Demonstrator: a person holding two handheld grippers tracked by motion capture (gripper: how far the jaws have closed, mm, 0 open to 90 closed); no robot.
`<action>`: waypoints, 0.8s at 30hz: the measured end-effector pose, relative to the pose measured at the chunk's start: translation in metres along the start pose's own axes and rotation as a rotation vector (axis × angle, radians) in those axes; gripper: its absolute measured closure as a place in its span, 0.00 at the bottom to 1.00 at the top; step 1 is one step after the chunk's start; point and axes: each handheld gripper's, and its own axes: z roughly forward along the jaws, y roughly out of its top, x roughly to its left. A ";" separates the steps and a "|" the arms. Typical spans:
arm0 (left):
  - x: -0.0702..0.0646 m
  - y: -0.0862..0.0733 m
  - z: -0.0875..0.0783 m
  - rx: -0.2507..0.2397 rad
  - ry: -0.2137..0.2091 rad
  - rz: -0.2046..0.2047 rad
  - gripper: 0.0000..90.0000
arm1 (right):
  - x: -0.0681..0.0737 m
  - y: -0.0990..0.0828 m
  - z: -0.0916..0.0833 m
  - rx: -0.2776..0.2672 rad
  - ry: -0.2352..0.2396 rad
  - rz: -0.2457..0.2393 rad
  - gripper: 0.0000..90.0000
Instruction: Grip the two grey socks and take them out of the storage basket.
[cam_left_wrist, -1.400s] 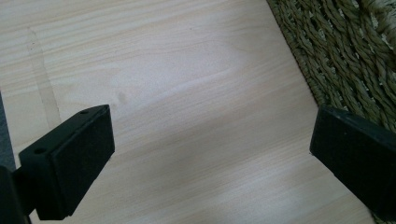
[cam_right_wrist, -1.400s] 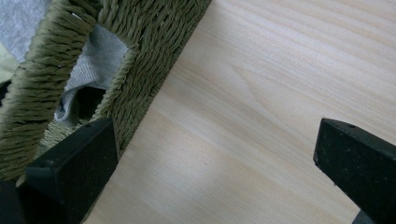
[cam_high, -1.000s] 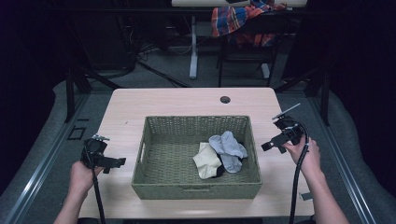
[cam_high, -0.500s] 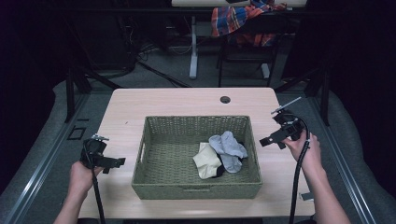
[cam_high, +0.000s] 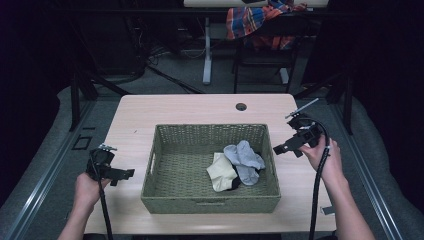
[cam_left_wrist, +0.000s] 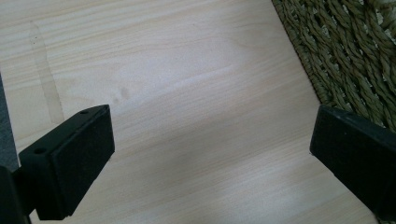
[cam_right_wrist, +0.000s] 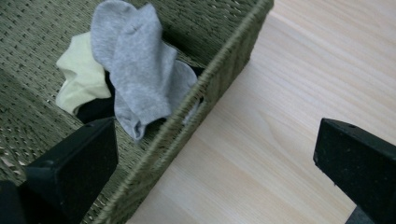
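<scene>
Beside basket (cam_high: 210, 200) walls, bare table (cam_high: 200, 107) margins

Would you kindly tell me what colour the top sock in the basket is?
Grey; the sock shows best in the right gripper view.

Overhead view; close claw views near basket (cam_high: 210, 200)

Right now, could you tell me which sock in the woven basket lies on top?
The grey sock; it drapes over the pale yellow sock and a dark one.
</scene>
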 end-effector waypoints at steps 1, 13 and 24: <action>0.000 0.000 0.000 0.002 -0.001 0.001 0.00 | 0.002 0.002 0.000 0.000 0.002 -0.005 0.00; 0.000 0.000 0.000 -0.001 0.000 -0.001 0.00 | 0.031 0.025 0.006 0.016 0.021 -0.071 0.00; -0.001 0.001 0.001 -0.001 -0.001 -0.003 0.00 | 0.047 0.055 0.022 0.037 0.047 -0.122 0.00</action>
